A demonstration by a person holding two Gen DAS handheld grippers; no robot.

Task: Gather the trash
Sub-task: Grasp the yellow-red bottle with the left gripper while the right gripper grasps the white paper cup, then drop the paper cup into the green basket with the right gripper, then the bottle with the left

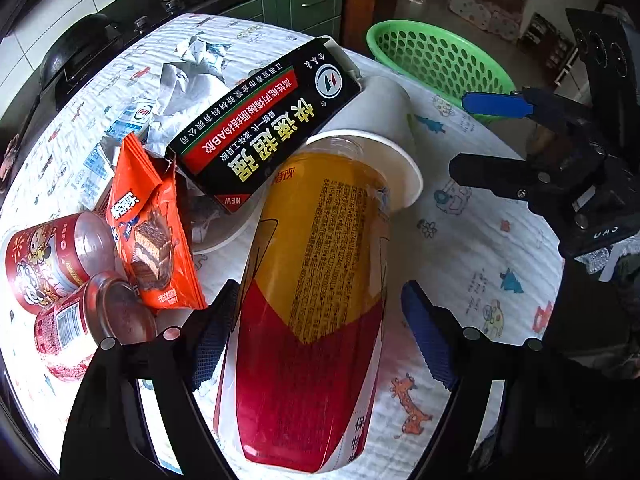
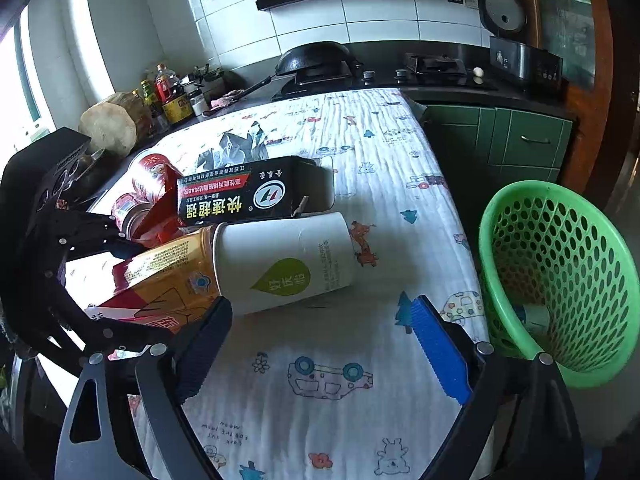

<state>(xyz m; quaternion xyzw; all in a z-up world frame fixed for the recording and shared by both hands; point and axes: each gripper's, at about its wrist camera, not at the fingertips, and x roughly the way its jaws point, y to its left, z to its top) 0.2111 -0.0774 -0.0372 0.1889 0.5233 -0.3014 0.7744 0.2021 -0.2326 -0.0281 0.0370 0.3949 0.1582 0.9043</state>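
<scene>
A yellow and red bottle (image 1: pixel 316 292) lies on the patterned tablecloth (image 1: pixel 472 248) with its neck inside a white paper cup (image 1: pixel 384 128) on its side. My left gripper (image 1: pixel 320 332) is open and straddles the bottle's body; the right pad stands clear of it. In the right wrist view the bottle (image 2: pixel 172 276) and cup (image 2: pixel 288 256) lie just ahead and to the left of my right gripper (image 2: pixel 320 340), which is open above bare cloth with nothing between its fingers. The right gripper (image 1: pixel 460 136) also shows at the right of the left wrist view.
A black glue box (image 1: pixel 260 128) leans on the cup. An orange snack wrapper (image 1: pixel 152 240), two red cans (image 1: pixel 44 264), crumpled foil (image 1: pixel 188 80) and a flattened carton (image 1: pixel 120 128) lie to the left. A green basket (image 2: pixel 560 280) stands off the table's right edge. Behind is a stove with a wok (image 2: pixel 320 58).
</scene>
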